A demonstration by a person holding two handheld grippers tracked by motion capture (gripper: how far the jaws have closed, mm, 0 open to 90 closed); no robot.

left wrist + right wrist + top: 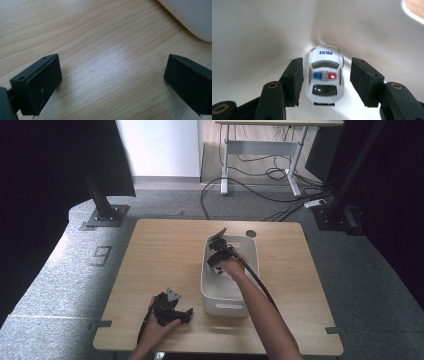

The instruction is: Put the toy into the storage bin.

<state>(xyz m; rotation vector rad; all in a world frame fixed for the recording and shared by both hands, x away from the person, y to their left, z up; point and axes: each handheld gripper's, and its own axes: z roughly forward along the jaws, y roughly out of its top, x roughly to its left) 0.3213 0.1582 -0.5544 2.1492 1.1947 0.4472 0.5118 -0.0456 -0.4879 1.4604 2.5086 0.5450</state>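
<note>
Right claw (325, 82) sits down inside the white plastic bin (216, 301), jaws parted on either side of a toy police car (325, 73); small gaps show on both flanks, so the pads are not yet pressing. Car rests on the bin floor near a rounded corner, tail toward the camera, "POLICE" lettered on the hood, red and blue lights on the roof. Judged light, rigid and smooth-shelled, likely to roll on its wheels or slip if pinched high; best hold looks to be low across the doors.

Left claw (111, 80) hovers wide open above bare tabletop (95, 37), bin wall just beside it.

High view places the left claw (172, 309) near the front edge and the right claw (220, 256) deep in the bin; the right gripper view alone gives the car.
</note>
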